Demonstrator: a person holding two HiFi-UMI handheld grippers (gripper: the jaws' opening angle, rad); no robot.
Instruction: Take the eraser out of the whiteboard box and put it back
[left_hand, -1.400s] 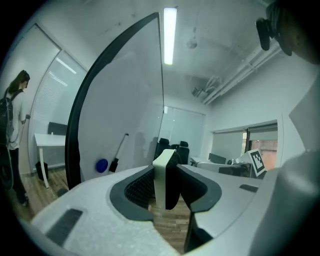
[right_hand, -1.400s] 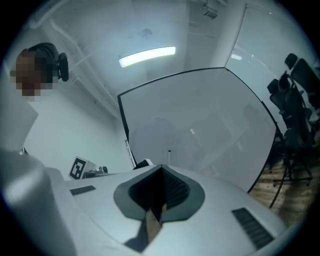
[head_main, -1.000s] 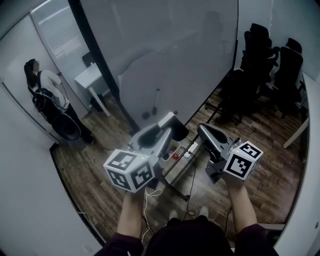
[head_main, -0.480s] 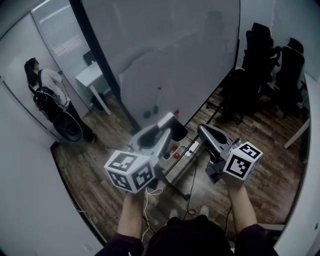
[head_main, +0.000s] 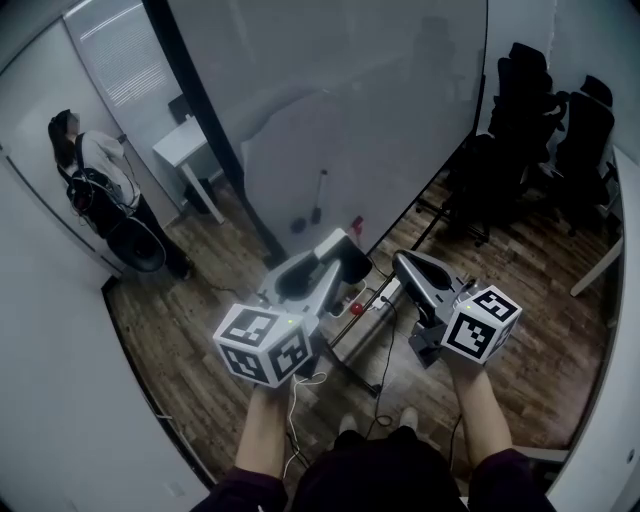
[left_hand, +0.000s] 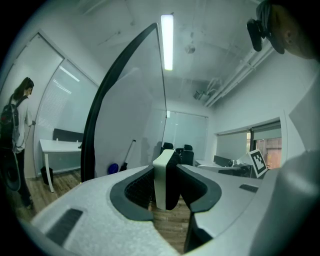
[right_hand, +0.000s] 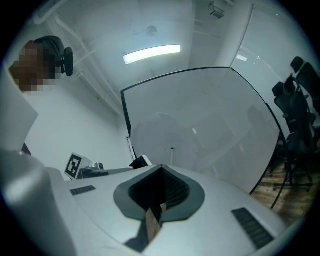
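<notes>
Two hand-held grippers are held out side by side toward a whiteboard (head_main: 340, 110). The eraser (left_hand: 161, 181) stands on edge between the jaws of the left hand-held gripper (head_main: 338, 256), with its white back to one side and its dark felt to the other. Its far end pokes out past the jaw tips. In the head view, what looks like the whiteboard box (head_main: 347, 296) shows just below it, partly covered by that gripper. Little differs from a second ago: both grippers sit in nearly the same spots, and the eraser is in the same grip. A small red object (head_main: 357, 225) near the board's lower edge now shows just beyond the eraser, where it was covered before. The left jaws stand fairly wide, pinching the eraser by its two broad faces. The right hand-held gripper (right_hand: 161, 171) has its jaws pressed together, holding and touching nothing. Farther out, a marker (head_main: 319, 196) clings to the whiteboard. A person (head_main: 95, 180) stands well off to the left on the wooden floor (head_main: 200, 320), and black office chairs (head_main: 540, 110) crowd the right.
</notes>
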